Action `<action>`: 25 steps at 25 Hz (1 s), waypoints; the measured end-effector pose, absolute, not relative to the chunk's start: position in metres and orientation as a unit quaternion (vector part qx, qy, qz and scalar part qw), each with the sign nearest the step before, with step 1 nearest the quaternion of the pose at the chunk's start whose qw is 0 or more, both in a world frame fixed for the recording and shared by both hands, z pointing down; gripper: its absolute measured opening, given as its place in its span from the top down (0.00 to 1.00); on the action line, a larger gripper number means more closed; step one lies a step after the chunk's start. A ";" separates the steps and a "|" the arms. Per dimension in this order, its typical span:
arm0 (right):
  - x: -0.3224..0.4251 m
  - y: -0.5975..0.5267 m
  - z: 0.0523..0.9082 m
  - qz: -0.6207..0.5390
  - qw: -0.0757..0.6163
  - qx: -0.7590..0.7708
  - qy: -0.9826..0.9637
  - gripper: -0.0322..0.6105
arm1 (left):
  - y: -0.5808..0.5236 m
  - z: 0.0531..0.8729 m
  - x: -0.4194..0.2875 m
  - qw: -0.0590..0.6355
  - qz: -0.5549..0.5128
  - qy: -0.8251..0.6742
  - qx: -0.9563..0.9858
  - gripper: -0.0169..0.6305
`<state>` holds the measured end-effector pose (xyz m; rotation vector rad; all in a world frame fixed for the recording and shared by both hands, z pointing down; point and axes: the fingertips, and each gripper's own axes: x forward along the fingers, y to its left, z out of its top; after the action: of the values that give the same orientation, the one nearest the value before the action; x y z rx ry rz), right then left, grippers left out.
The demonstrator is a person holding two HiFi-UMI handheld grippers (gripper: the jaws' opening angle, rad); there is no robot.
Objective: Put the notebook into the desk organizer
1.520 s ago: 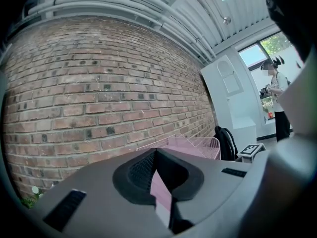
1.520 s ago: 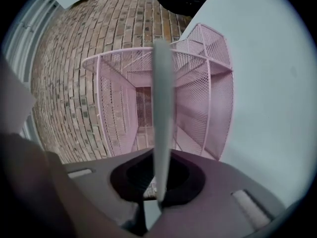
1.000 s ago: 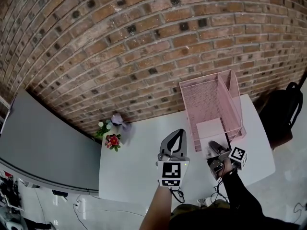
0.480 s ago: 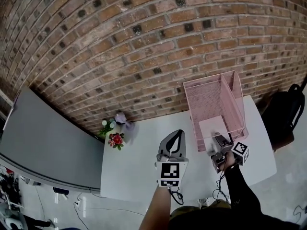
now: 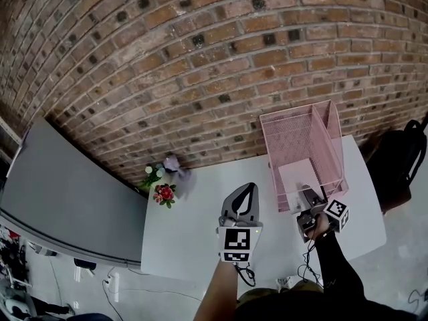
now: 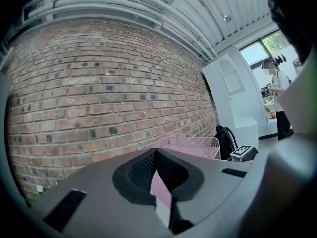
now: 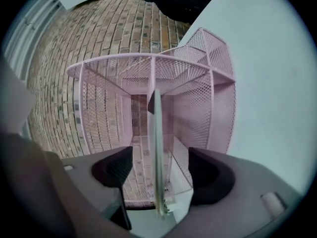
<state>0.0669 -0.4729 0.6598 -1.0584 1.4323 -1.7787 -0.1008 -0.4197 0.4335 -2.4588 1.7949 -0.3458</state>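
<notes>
**A:** Status on the notebook?

**B:** We had the notebook (image 5: 299,176) inside the pink desk organizer (image 5: 334,146), toward its 6 o'clock end. The desk organizer stood at the 3 o'clock side of the table (image 5: 194,233).

**A:** Released?

**B:** We read it that way. The right gripper (image 7: 161,168) sat at the desk organizer's 6 o'clock mouth. Its jaws had just been opening and stood wide apart, and the notebook ran edge-on between them, touching neither pad.

**A:** Left side?

**B:** The left gripper (image 5: 249,191) hovered at 9 o'clock of the right gripper, jaws together, nothing in them.

**A:** Remaining?

**B:** We judged placement essentially done. What remained was backing the right gripper out toward 6 o'clock without dragging the notebook along. We couldn't confirm it was fully seated.
</notes>
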 end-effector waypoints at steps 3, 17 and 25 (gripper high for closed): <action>0.061 -0.461 0.654 -0.666 0.300 -0.385 0.565 0.42 | -0.418 0.435 -0.096 0.037 -0.112 0.581 -0.806 0.96; 0.078 -0.394 0.630 -0.602 0.266 -0.351 0.666 0.47 | -0.411 0.439 -0.059 0.027 -0.095 0.551 -0.829 0.96; 0.088 -0.389 0.632 -0.562 0.239 -0.386 0.691 0.95 | -0.407 0.442 -0.058 0.020 -0.091 0.553 -0.828 0.96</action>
<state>0.0881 -0.3886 0.6317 -1.0574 1.8934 -1.5402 -0.0577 -0.4073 0.4424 -2.5676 1.7159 -0.2830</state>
